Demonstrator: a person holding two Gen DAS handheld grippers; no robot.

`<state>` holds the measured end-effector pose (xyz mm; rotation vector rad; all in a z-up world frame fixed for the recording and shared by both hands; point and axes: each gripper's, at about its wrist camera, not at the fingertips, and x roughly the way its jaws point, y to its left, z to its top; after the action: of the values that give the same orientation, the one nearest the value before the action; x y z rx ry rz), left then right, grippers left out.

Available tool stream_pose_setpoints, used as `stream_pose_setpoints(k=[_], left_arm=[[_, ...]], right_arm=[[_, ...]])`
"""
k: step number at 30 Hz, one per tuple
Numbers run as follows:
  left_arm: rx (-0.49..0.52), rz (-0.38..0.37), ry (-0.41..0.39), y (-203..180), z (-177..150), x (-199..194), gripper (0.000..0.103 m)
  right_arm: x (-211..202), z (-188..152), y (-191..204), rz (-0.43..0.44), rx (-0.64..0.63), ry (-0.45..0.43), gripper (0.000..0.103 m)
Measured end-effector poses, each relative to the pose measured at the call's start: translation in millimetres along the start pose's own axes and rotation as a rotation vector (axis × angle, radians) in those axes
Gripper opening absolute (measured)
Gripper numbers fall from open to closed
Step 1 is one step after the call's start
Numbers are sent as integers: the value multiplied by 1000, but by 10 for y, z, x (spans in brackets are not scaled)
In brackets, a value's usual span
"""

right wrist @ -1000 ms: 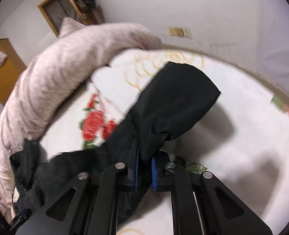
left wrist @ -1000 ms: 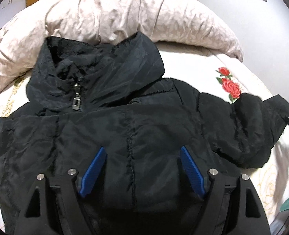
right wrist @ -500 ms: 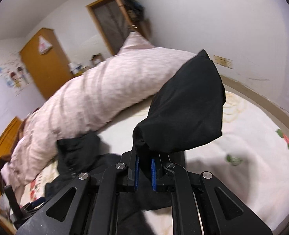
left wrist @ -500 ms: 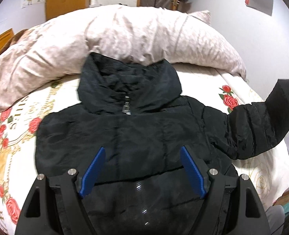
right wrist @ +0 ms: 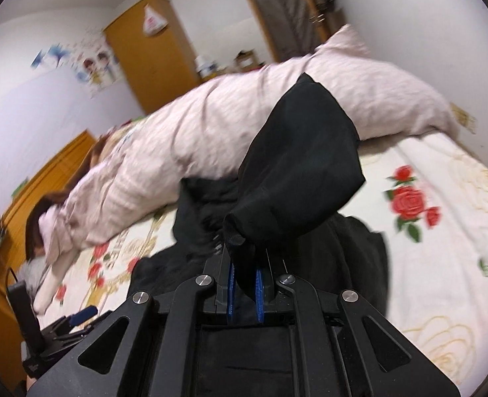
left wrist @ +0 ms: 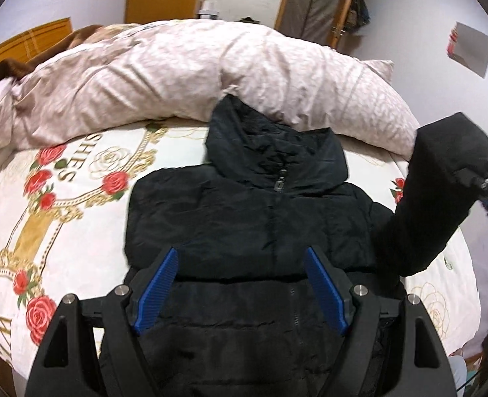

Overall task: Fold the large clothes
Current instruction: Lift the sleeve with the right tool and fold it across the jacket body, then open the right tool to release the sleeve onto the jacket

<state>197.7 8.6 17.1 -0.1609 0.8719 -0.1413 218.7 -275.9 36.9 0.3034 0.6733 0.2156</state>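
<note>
My right gripper [right wrist: 244, 292] was pinched tight on the cuff of the black padded sleeve [right wrist: 301, 168], its blue pads [right wrist: 231, 292] pressed into the fabric, and the sleeve stood up off the bed toward twelve o'clock. My left gripper [left wrist: 242, 292] hung with its jaws spread wide and nothing between them, over the lower front of the black quilted puffer jacket [left wrist: 250, 211], which lay zipped and face-up on the white rose-printed bedsheet [left wrist: 78, 218], collar at twelve o'clock against the long pink rumpled duvet [left wrist: 184, 76]. From the left wrist the lifted sleeve showed at three o'clock. I judged this the sleeve fold: the next move called for carrying the cuff across toward nine o'clock and laying it flat on the chest before letting go. Compared with a second ago, the sleeve had come off the sheet and risen, both cameras had pulled back and up, so more of the bed and room showed, and both grips were unchanged.
</note>
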Motion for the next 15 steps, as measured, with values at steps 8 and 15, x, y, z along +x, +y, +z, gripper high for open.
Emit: stream_pose_setpoints(k=[8,15], left_arm=[[-68,32,-6,443,-55,41,80],[-109,50,25,700,-116,242,80]], right_arm=[[755,-385,344,29,-68,168,9],[1378,-733,417,24,-97,294,12]])
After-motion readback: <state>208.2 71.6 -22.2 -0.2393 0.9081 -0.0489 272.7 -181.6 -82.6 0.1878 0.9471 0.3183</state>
